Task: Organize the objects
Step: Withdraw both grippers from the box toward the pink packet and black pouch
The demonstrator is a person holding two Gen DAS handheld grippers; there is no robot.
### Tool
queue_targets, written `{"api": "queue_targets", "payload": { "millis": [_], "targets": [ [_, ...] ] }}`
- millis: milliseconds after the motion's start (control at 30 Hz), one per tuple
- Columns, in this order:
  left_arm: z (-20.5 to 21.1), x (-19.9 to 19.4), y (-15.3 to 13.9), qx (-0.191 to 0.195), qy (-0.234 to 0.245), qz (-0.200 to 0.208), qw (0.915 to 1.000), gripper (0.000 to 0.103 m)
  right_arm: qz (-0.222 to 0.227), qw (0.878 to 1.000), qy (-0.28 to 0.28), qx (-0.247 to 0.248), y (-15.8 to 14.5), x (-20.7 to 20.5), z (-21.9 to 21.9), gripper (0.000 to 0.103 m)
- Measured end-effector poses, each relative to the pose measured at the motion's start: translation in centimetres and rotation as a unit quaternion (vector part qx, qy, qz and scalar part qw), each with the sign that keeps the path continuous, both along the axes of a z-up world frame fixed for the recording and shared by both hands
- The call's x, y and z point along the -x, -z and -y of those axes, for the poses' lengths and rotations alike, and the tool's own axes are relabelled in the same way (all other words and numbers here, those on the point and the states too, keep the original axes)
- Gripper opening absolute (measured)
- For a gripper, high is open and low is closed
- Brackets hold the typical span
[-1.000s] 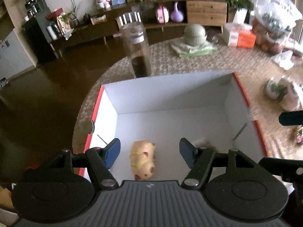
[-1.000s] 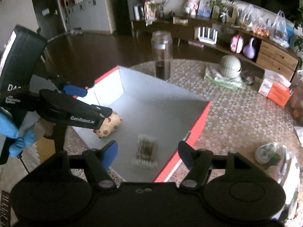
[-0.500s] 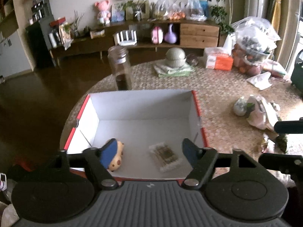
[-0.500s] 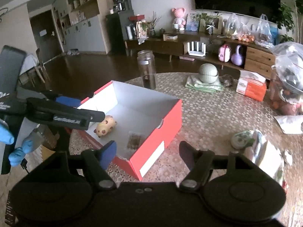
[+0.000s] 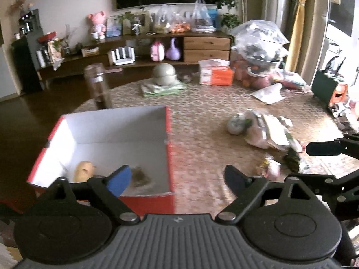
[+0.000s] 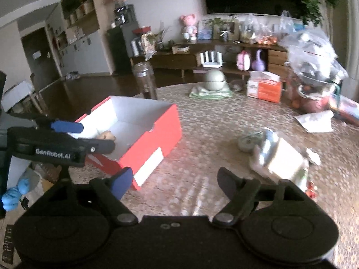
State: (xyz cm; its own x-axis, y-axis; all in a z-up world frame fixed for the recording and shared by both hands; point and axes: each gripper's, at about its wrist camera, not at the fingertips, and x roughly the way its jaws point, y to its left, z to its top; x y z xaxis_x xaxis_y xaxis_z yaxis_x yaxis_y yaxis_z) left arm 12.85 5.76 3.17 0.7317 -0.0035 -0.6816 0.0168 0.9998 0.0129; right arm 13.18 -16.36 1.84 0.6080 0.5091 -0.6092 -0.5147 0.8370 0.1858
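Observation:
A red box (image 5: 171,157) (image 6: 157,132) with a white inside stands at the table's left side. In it lie a tan spotted toy (image 5: 83,171) (image 6: 107,135) and a small packet of cotton swabs (image 5: 140,176). My left gripper (image 5: 177,179) hovers over the box's near right corner, jaws opening wide, nothing between them; in the right wrist view it (image 6: 89,136) reaches in from the left. My right gripper (image 6: 174,182) is over bare table right of the box, jaws opening and empty. A pile of loose packets (image 5: 264,132) (image 6: 278,157) lies to the right.
A tall glass jar (image 5: 97,85) (image 6: 145,83) stands behind the box. Further back sit a green bowl on a cloth (image 5: 165,77), an orange tissue box (image 5: 215,74) and a full plastic bag (image 5: 260,49). Small wrapped items (image 5: 273,168) lie near the front right.
Both grippers have pulled back out of the box and swung right, towards the pile of packets, and their jaws have widened. The toy and the swab packet stay in the box.

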Motion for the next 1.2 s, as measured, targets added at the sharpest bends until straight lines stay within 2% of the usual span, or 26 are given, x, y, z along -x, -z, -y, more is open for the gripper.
{"api": "queue_targets", "payload": {
  "millis": [200, 300, 400, 467, 700, 900, 1200],
  "targets": [
    [3.5, -0.3, 1.6, 0.007, 0.018, 0.002, 0.9998, 0.103, 0.033, 0.999, 0.039, 0.002, 1.0, 0.8, 4.4, 0.084],
    [5.2, -0.6, 2.5, 0.010, 0.028, 0.003, 0.9995, 0.103, 0.029, 0.998, 0.059, 0.000, 1.7, 0.8, 6.8, 0.084],
    [6.8, -0.8, 3.5, 0.010, 0.034, 0.004, 0.9994, 0.103, 0.043, 0.996, 0.062, 0.051, 2.6, 0.7, 8.3, 0.085],
    [7.8, -1.1, 4.2, 0.013, 0.042, 0.006, 0.9990, 0.103, 0.047, 0.994, 0.073, 0.067, 3.1, 0.6, 9.3, 0.085],
    [11.8, -2.1, 6.4, 0.006, 0.085, 0.001, 0.9964, 0.103, 0.033, 0.987, 0.111, 0.109, 5.3, -0.6, 11.9, 0.085],
    [15.2, -2.9, 8.7, -0.006, 0.106, 0.001, 0.9944, 0.103, 0.003, 0.989, 0.115, 0.096, 7.4, -2.1, 13.3, 0.084],
    [16.8, -5.3, 12.4, 0.006, 0.068, -0.025, 0.9973, 0.103, -0.020, 0.989, 0.103, 0.104, 9.6, -4.2, 13.5, 0.084]
  ]
}}
